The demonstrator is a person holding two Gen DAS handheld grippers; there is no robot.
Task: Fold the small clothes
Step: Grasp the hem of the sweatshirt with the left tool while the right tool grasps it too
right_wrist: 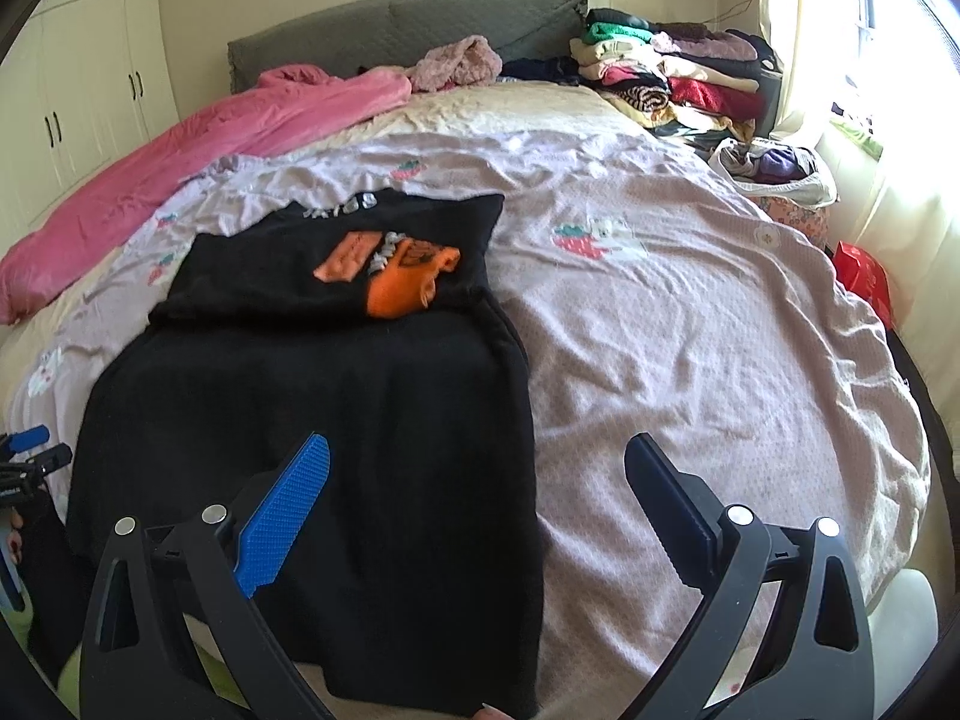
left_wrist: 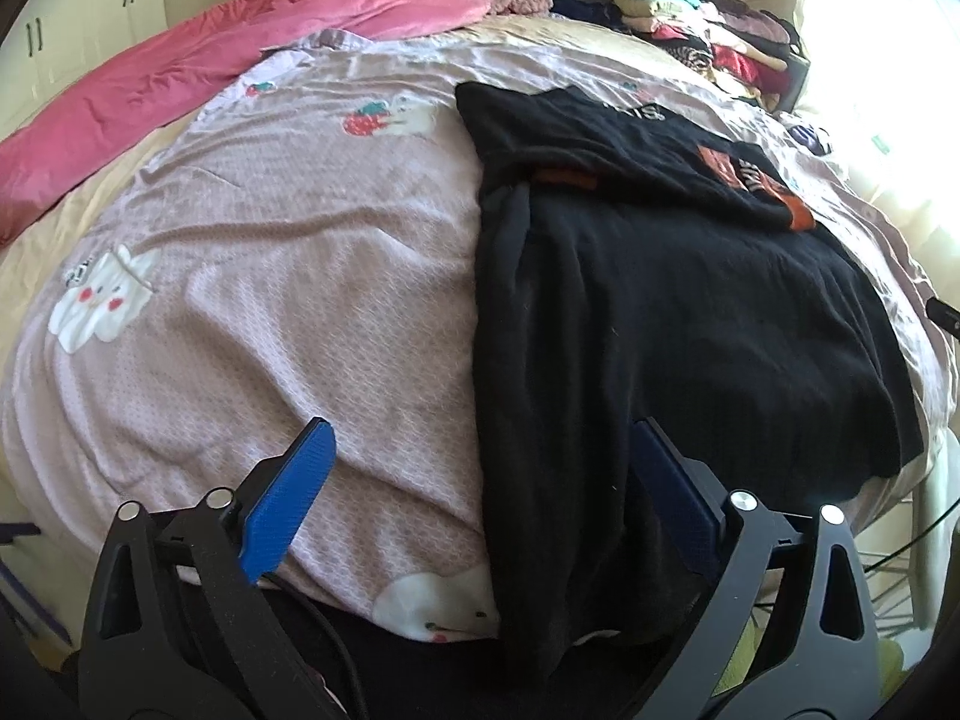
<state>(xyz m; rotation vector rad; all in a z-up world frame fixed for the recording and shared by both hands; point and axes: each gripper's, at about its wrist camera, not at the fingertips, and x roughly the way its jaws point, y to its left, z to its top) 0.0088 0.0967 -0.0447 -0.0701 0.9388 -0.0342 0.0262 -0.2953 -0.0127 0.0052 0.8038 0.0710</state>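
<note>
A black garment (left_wrist: 660,312) with orange patches lies flat on the bed, its far part folded over toward me. The right wrist view shows the same black garment (right_wrist: 312,396) with the orange print (right_wrist: 396,276) on the folded part. My left gripper (left_wrist: 480,438) stands open above the garment's left edge, near the bed's front edge. My right gripper (right_wrist: 477,450) is open too, straddling the garment's right edge; nothing sits between its fingers. The left gripper's blue tip (right_wrist: 24,441) peeks in at the far left of the right wrist view.
A pinkish sheet (right_wrist: 690,330) with strawberry prints covers the bed. A pink duvet (right_wrist: 180,162) lies along the left side. Stacks of folded clothes (right_wrist: 672,78) sit at the head on the right, a white bag (right_wrist: 774,171) beside them. Cupboards (right_wrist: 78,96) stand left.
</note>
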